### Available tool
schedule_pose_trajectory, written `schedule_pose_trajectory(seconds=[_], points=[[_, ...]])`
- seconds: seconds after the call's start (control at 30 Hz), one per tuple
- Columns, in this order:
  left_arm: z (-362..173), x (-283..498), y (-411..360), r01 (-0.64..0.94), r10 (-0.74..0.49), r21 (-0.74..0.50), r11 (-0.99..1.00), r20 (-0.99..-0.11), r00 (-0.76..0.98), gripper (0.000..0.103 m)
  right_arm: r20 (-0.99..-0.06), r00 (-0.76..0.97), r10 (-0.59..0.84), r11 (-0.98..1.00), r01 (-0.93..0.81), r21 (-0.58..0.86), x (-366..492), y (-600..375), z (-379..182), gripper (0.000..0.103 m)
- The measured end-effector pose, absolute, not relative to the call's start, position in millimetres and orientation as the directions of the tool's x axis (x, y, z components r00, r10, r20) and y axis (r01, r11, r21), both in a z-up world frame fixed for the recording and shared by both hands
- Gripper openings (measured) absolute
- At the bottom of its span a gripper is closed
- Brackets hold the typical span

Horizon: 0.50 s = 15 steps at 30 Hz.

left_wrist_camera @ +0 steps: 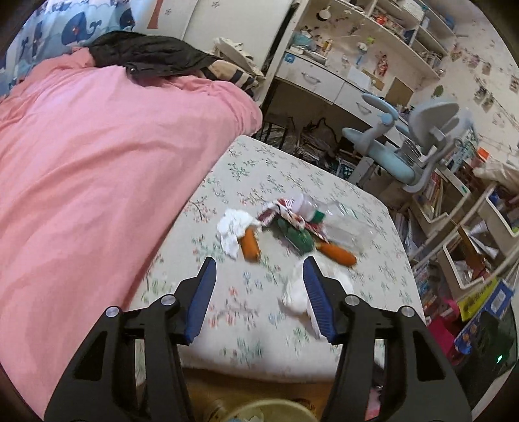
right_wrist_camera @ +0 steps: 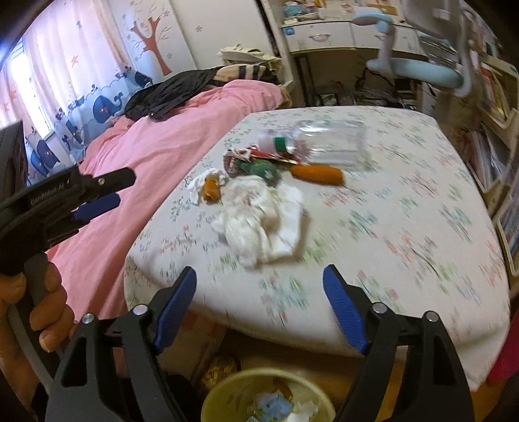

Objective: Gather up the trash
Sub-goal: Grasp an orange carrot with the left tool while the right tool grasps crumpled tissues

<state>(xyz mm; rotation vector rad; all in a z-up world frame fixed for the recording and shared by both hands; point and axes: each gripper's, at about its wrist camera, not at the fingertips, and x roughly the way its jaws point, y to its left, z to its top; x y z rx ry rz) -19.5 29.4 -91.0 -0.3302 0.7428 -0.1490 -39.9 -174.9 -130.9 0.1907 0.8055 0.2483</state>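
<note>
Two carrots (right_wrist_camera: 318, 174), two tissues (right_wrist_camera: 259, 220), one bottle (right_wrist_camera: 327, 146)

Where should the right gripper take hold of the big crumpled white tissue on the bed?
Probably at the raised bunched middle of the crumpled white tissue, coming from the near bed edge, where the open right gripper faces it. Its flat right-hand flap offers less to pinch.

A pink duvet (left_wrist_camera: 97, 155) is spread over the left side of a bed, and a floral sheet (left_wrist_camera: 259, 311) is left bare to its right. A black garment (left_wrist_camera: 152, 55) is laid across the far end of the duvet, with striped cloth (left_wrist_camera: 233, 73) bunched just beside it. Whale-patterned fabric (right_wrist_camera: 103, 107) is seen along the far left. A white desk with drawers (left_wrist_camera: 324, 81) is set at the far side, shelves (left_wrist_camera: 389, 29) are fixed above it, and a pale blue chair (left_wrist_camera: 405, 142) is placed at the right.
</note>
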Motion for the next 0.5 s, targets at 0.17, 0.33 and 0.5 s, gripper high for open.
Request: schedule_pose_trajectory(seconds=[0.17, 0.33, 0.5], points=[[-100, 8, 31, -0.012, -0.248, -0.366, 0.930, -0.655, 0.714, 0.053, -0.701, 0.659, 0.273, 0.961, -0.160, 0.224, -2, -155, -145, 0.079], [-111, 34, 11, 0.035, -0.255, -0.315, 0.948, -0.691, 0.677, 0.053, -0.743, 0.629, 0.229, 0.973, -0.163, 0.161, 19, -156, -165, 0.056], [-131, 59, -9, 0.090, -0.261, -0.263, 0.961, -0.738, 0.622, 0.053, -0.787, 0.564, 0.249, 0.967, -0.195, 0.166, 17, -185, -158, 0.023]])
